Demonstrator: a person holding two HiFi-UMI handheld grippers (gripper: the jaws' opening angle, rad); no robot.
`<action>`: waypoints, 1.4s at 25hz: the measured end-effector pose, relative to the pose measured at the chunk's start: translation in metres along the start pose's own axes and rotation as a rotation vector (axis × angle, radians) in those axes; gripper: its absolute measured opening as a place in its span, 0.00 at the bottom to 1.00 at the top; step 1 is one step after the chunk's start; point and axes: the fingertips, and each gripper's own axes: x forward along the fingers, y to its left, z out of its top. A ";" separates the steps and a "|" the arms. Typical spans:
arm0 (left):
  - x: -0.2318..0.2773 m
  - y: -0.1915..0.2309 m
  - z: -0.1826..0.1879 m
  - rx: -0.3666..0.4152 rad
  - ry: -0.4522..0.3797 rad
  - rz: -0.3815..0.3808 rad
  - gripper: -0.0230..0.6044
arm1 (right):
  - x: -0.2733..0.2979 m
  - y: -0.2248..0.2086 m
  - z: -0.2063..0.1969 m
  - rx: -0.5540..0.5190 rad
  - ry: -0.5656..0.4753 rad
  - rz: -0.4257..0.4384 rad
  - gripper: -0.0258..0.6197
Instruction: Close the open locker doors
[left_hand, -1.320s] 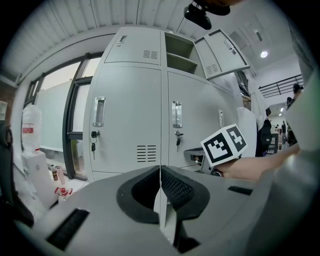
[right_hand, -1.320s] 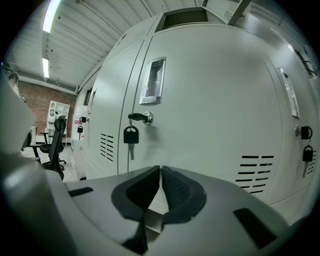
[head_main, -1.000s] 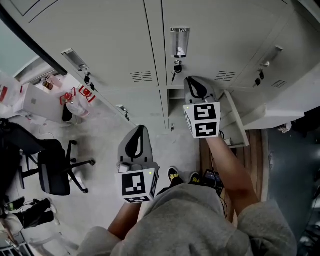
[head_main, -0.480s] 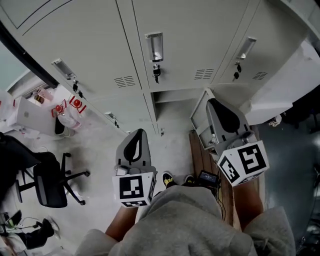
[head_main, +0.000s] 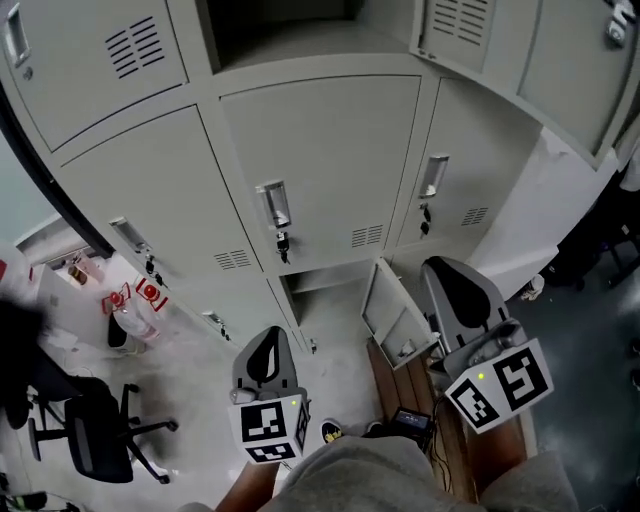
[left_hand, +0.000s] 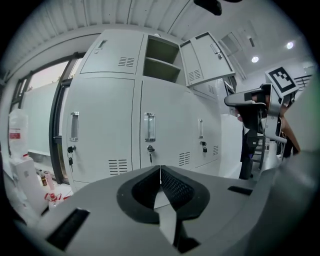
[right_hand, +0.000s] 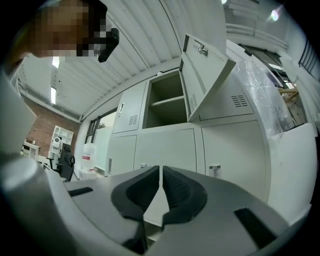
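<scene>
A bank of grey lockers fills the head view. One bottom locker (head_main: 322, 300) stands open, its door (head_main: 392, 318) swung out to the right. One top locker (head_main: 290, 28) is open too, with its door (head_main: 470, 35) ajar. My right gripper (head_main: 448, 275) is shut and empty, just right of the bottom door and apart from it. My left gripper (head_main: 265, 345) is shut and empty, lower left of that locker. The left gripper view shows the top compartment (left_hand: 161, 62), its door (left_hand: 207, 56) and the right gripper (left_hand: 250, 97). The right gripper view looks up at the top compartment (right_hand: 167, 100) and its door (right_hand: 205, 75).
A black office chair (head_main: 90, 440) and red-and-white bags (head_main: 135, 300) stand on the floor at the left. A wooden board (head_main: 410, 385) lies on the floor below the open bottom door. Clear plastic sheeting (right_hand: 265, 95) covers something right of the lockers.
The right gripper has left the bottom locker's door, moving right and rising. The head view has tilted up, bringing the open top locker into sight. The left gripper has shifted a little.
</scene>
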 end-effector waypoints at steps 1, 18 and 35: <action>0.000 -0.002 0.005 0.000 0.000 0.001 0.06 | -0.003 -0.004 0.007 0.004 -0.013 0.002 0.10; 0.004 -0.110 0.070 -0.006 -0.072 -0.100 0.06 | -0.058 -0.088 0.112 -0.031 -0.151 0.026 0.10; 0.015 -0.156 0.094 0.039 -0.085 -0.103 0.06 | -0.077 -0.125 0.177 0.005 -0.314 0.179 0.23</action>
